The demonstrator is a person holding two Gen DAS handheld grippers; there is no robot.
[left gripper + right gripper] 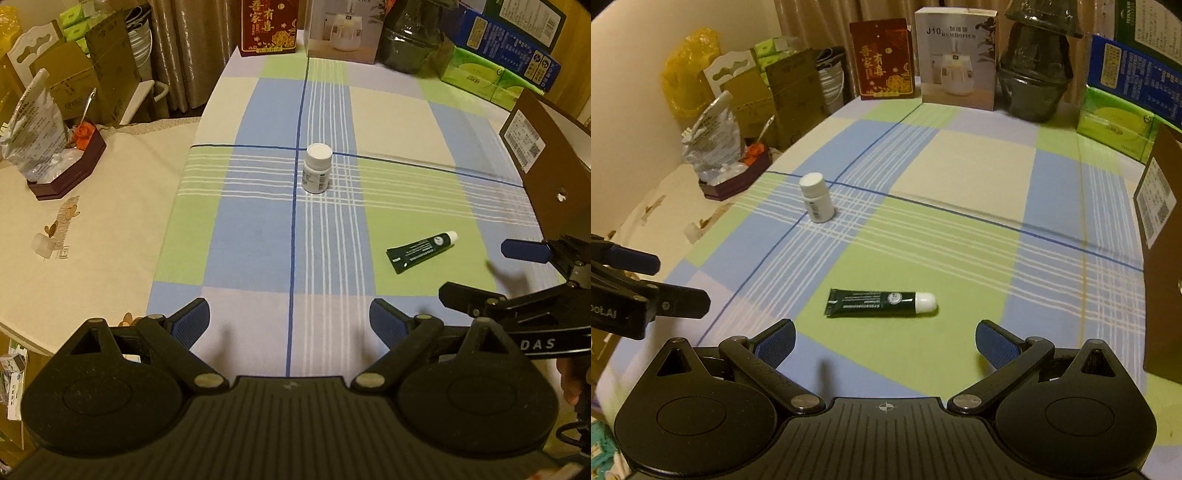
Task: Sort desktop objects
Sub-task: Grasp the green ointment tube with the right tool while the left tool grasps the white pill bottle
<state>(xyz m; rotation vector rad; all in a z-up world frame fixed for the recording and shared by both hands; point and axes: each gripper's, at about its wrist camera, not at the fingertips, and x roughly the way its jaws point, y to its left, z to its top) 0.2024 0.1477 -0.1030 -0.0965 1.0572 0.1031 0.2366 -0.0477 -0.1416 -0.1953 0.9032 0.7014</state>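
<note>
A white pill bottle [317, 168] stands upright on the checked tablecloth [258, 229], straight ahead of my left gripper [290, 323], which is open and holds nothing. A dark green tube with a white cap [421, 252] lies flat to the bottle's right. In the right wrist view the tube [881, 303] lies just beyond my right gripper [884, 343], whose jaws stand wide open and empty. The bottle [816, 203] is farther off to the left there. Each gripper shows at the edge of the other's view: the right gripper [517, 273] and the left gripper [646, 284].
A brown cardboard box [550, 155] stands at the table's right edge. A red box [882, 61], a humidifier box [956, 59], a dark wrapped pot [1034, 70] and green tissue packs [1115, 125] line the far side. A cream-clothed table [92, 229] with a small dark tray [70, 166] adjoins on the left.
</note>
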